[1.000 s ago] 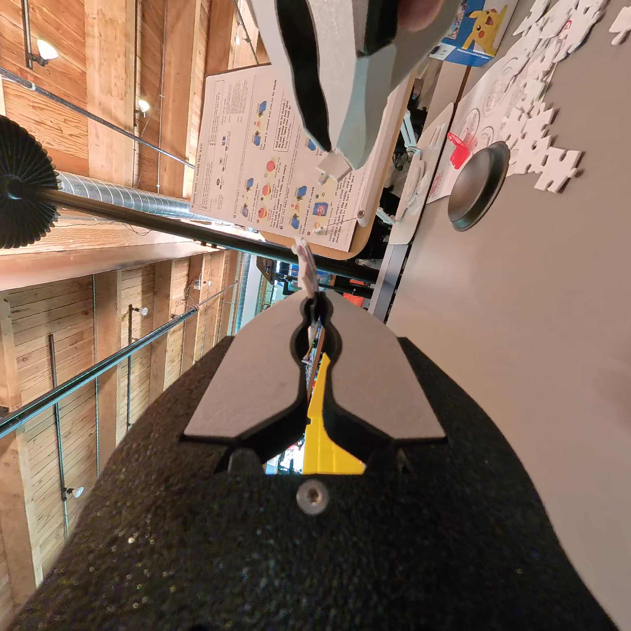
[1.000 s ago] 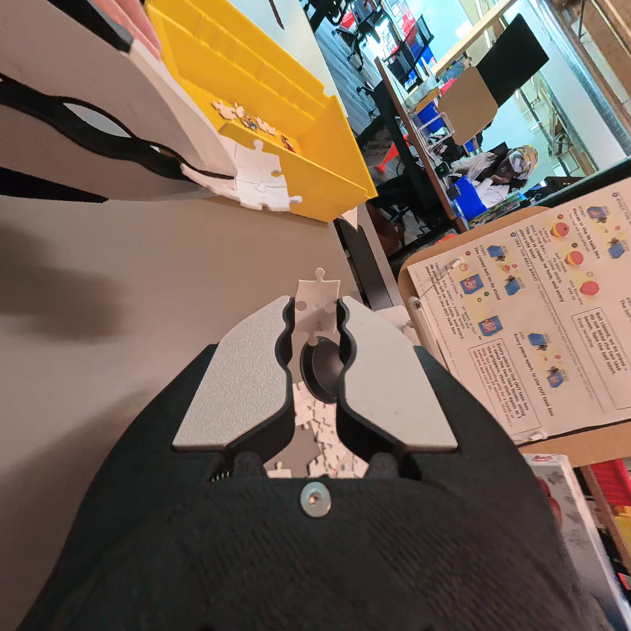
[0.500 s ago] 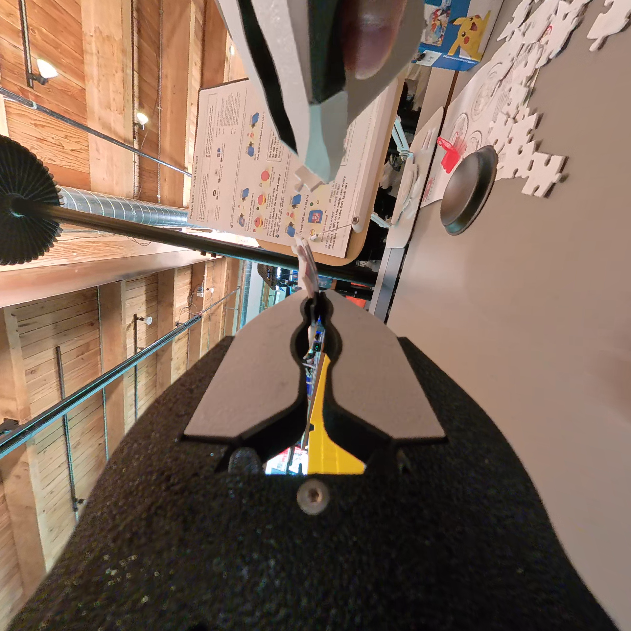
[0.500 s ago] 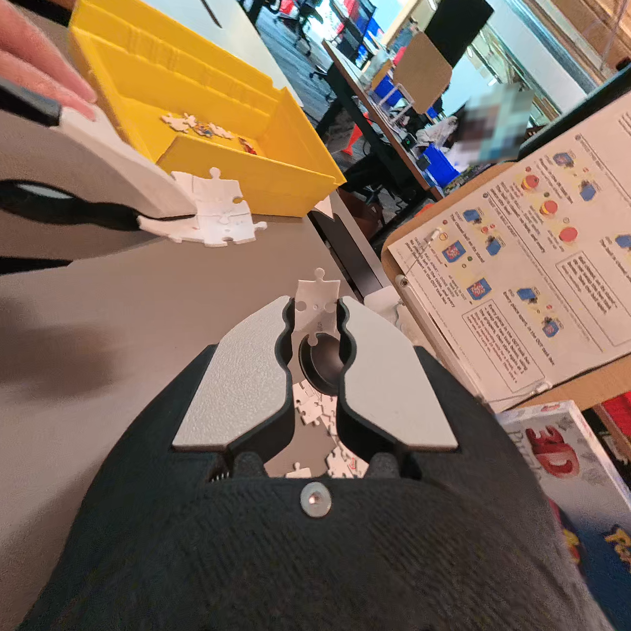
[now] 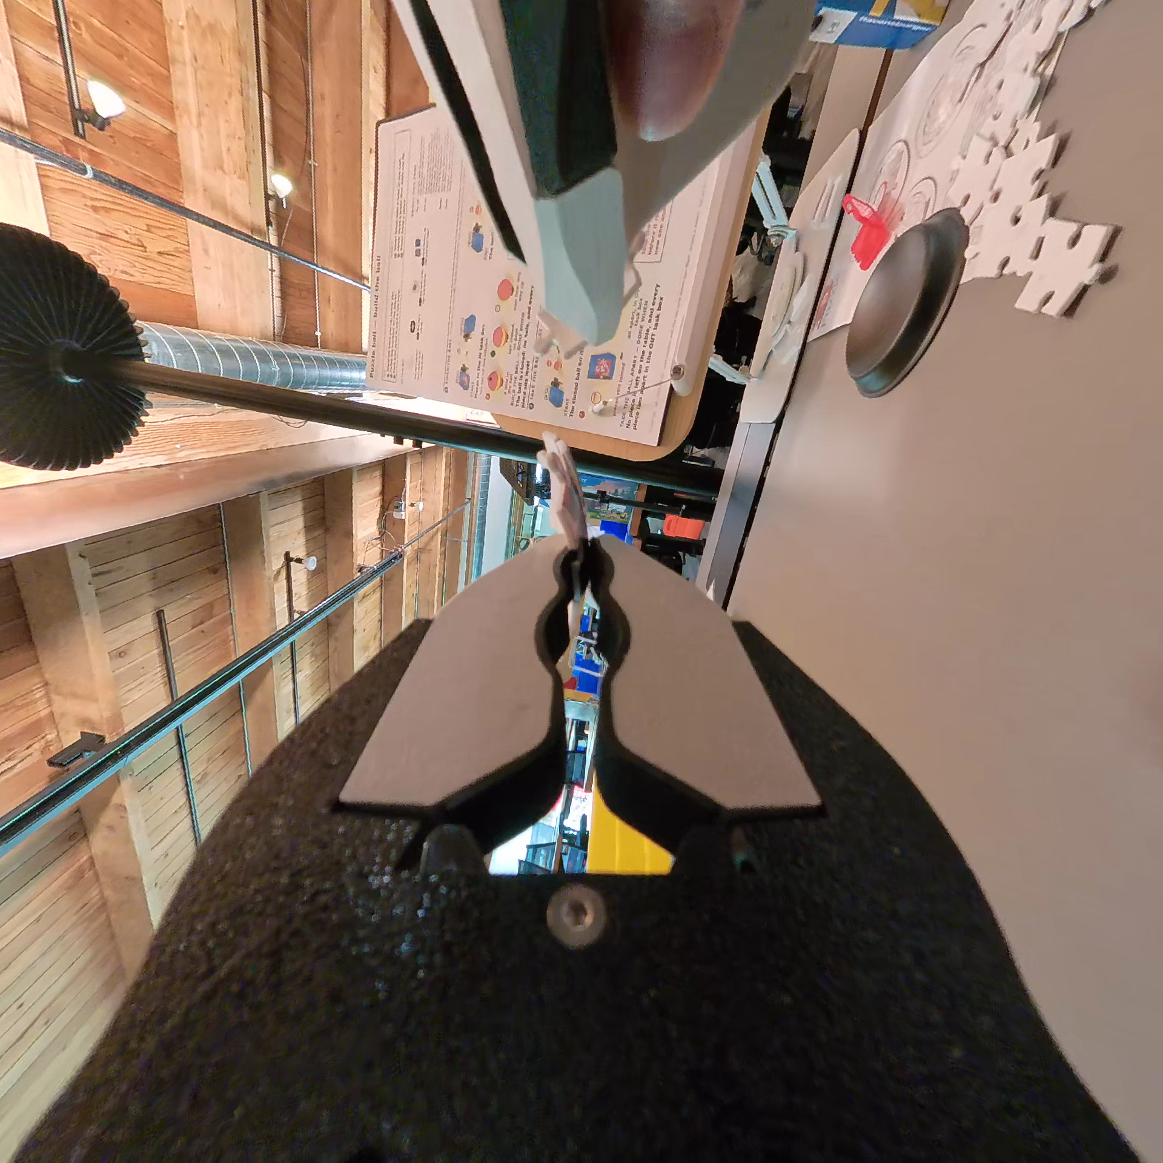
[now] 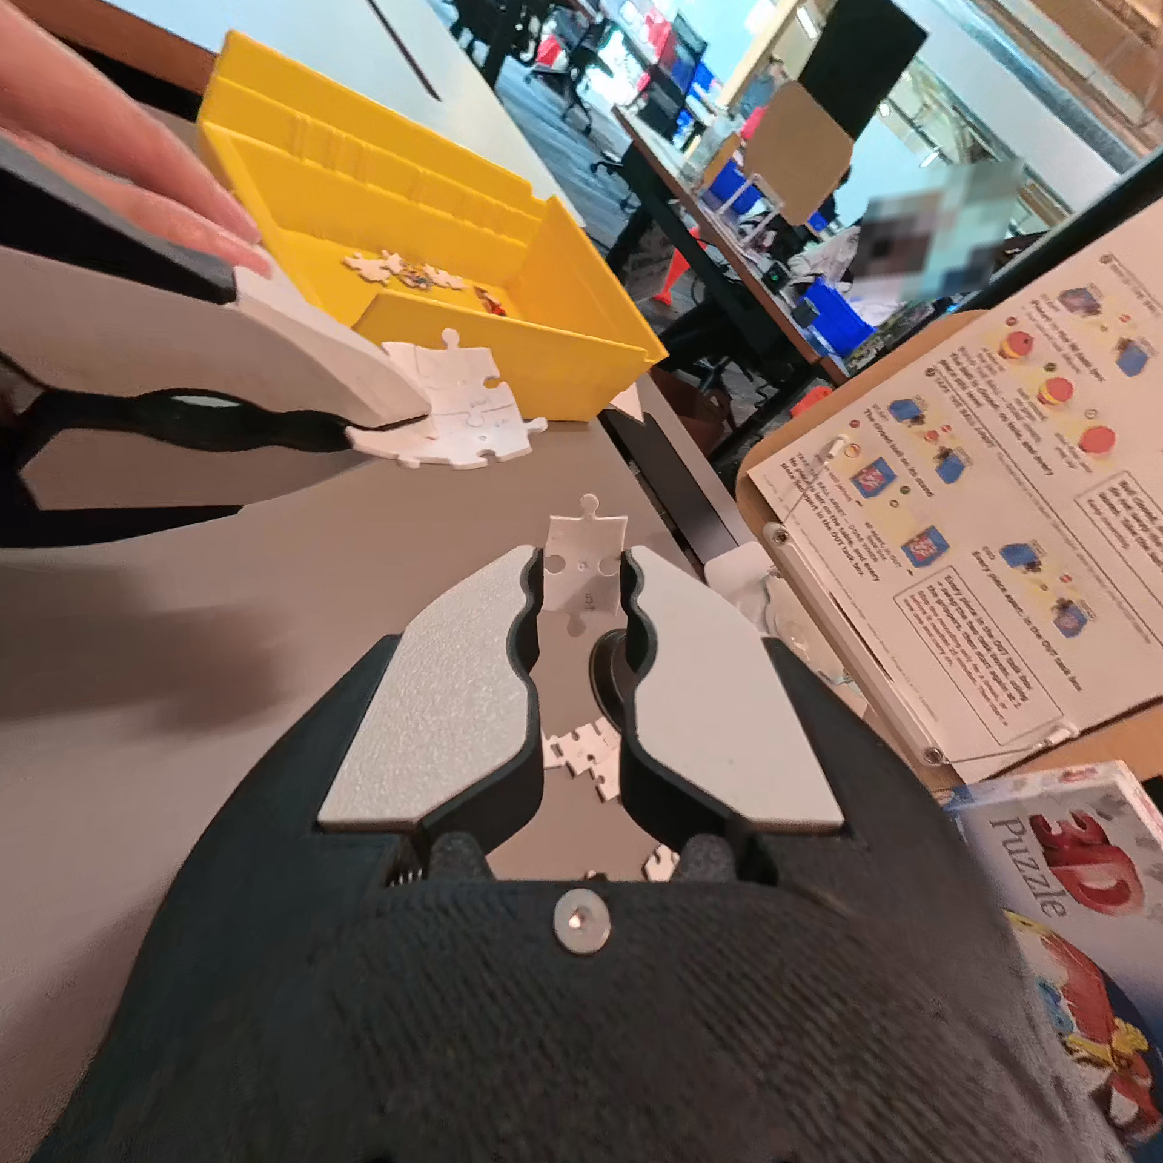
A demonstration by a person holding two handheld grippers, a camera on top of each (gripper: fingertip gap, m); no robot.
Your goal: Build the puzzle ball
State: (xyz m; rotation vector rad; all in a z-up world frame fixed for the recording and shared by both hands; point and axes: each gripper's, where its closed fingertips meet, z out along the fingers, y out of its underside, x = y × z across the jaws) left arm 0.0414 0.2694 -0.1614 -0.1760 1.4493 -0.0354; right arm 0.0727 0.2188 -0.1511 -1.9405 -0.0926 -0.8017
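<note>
My right gripper [image 6: 580, 560] is shut on a single white puzzle piece [image 6: 588, 535] that stands upright above the grey table [image 6: 189, 629]. My left gripper [image 6: 403, 421] comes in from the left, shut on a curved section of joined white pieces [image 6: 469, 409], just up and left of the single piece and apart from it. In the left wrist view my left gripper [image 5: 582, 557] pinches that section [image 5: 563, 491] edge-on, and the right gripper [image 5: 585, 314] hangs close above with its piece [image 5: 547, 333].
A yellow bin [image 6: 566, 365] with a few pieces sits behind the left gripper. A black round stand [image 5: 906, 302] and loose white pieces [image 5: 1038, 252] lie on the table. An instruction board [image 6: 975, 566] and a puzzle box [image 6: 1082, 912] stand at the right. My hands' fingertips stand some 6 centimetres from each other.
The two grippers have drawn closer. The left gripper's joined section has moved toward the right gripper's single piece. Both grips are unchanged.
</note>
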